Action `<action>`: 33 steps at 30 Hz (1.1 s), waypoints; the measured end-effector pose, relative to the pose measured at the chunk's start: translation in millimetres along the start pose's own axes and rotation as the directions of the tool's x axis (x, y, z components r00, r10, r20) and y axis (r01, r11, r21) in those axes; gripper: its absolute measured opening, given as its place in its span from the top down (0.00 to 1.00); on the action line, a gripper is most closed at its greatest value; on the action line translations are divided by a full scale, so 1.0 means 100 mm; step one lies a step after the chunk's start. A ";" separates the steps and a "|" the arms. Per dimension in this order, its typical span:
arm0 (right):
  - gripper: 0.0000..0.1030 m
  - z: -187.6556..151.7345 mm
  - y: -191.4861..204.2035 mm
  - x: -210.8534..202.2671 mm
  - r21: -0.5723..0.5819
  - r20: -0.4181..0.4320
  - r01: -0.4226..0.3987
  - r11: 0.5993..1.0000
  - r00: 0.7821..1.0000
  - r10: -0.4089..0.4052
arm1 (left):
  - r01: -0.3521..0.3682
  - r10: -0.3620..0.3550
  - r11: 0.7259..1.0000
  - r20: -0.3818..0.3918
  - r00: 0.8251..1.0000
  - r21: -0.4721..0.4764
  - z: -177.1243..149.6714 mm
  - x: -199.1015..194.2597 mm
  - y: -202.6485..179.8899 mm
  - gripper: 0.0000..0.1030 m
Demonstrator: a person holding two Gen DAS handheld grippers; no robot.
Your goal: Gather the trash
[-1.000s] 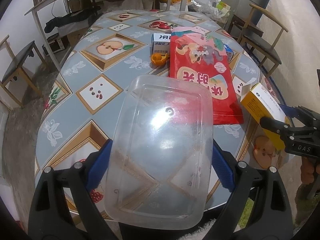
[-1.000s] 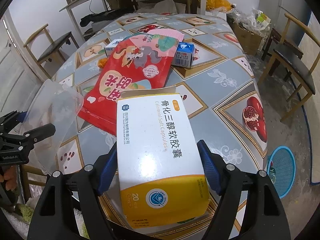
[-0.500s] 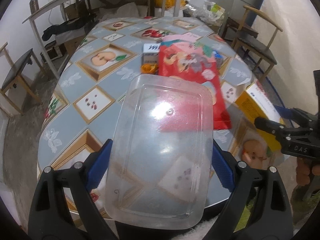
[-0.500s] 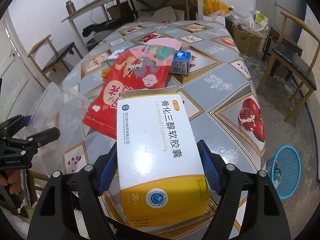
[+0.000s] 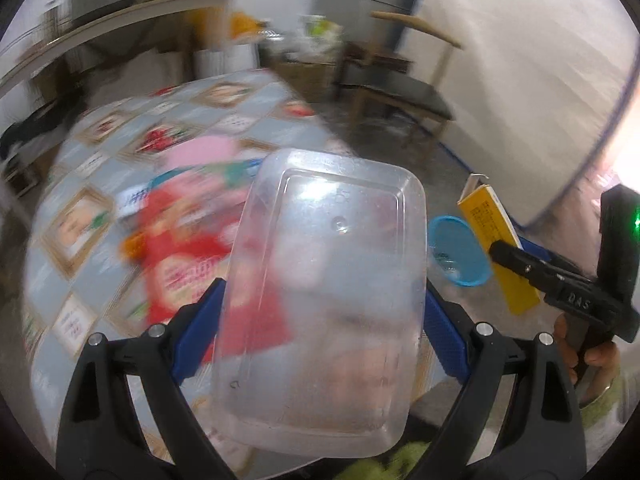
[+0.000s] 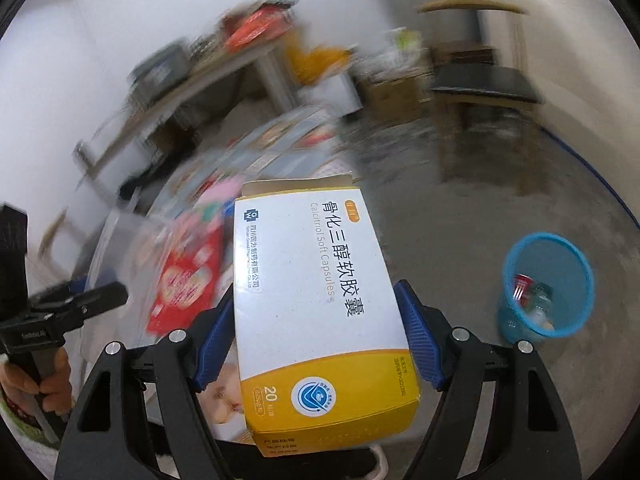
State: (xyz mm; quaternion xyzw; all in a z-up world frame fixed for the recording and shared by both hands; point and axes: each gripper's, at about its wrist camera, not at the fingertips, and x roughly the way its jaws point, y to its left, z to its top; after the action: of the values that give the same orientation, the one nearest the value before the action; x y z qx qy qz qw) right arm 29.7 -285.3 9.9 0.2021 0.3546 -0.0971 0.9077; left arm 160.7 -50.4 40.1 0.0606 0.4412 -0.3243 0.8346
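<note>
The right gripper [image 6: 316, 328] is clamped on a medicine box [image 6: 320, 312], its ribbed blue pads [image 6: 418, 340] pressing the box's two long sides with the jaws set wide. The box is flat cardboard, white above and yellow at the near end, printed "Calcitriol Soft Capsules" beside large Chinese characters, with "20" and a round blue emblem on the yellow band; its far flap stands open. The left gripper [image 5: 320, 336] is likewise closed on a clear plastic container [image 5: 324, 288], a shallow rectangular tray with rounded corners and a raised rim, gripped across its width by blue pads [image 5: 440, 340]. In the left wrist view the right gripper's black body reads "DAS". Behind, blurred, a round table [image 5: 92, 184] wears a glossy fruit-patterned cloth, and a red snack bag [image 5: 180, 248] lies on it. A blue mesh plastic wastebasket [image 6: 546, 284] stands on the grey concrete floor, right of the box, with a few discarded items inside.
</note>
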 end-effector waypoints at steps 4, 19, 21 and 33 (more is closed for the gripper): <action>0.28 -0.02 -0.74 -0.33 0.177 0.052 0.094 0.980 0.993 -0.105 | 0.128 -0.126 0.990 -0.041 0.991 0.061 0.32 0.30 -0.55 0.15; 0.28 -0.40 -2.90 -0.11 0.602 -0.121 0.211 0.771 0.977 -0.173 | 0.322 -0.269 0.943 -0.366 0.891 0.090 0.76 2.16 -2.23 0.15; 0.28 -0.31 -3.10 0.07 0.631 -0.132 0.214 0.746 0.977 -0.169 | 0.327 -0.270 0.941 -0.385 0.883 0.089 0.81 2.37 -2.39 0.15; 0.18 -0.36 -4.34 1.14 0.766 -0.232 0.317 0.559 0.948 -0.219 | 0.350 -0.351 0.934 -0.359 0.865 -0.071 1.17 3.34 -2.94 0.13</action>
State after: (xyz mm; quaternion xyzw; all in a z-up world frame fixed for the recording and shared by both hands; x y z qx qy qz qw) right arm -47.8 -664.0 -222.0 0.5328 0.3501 -0.3698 0.6759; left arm 201.3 -488.9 -93.9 0.0376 0.5929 -0.4525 0.6651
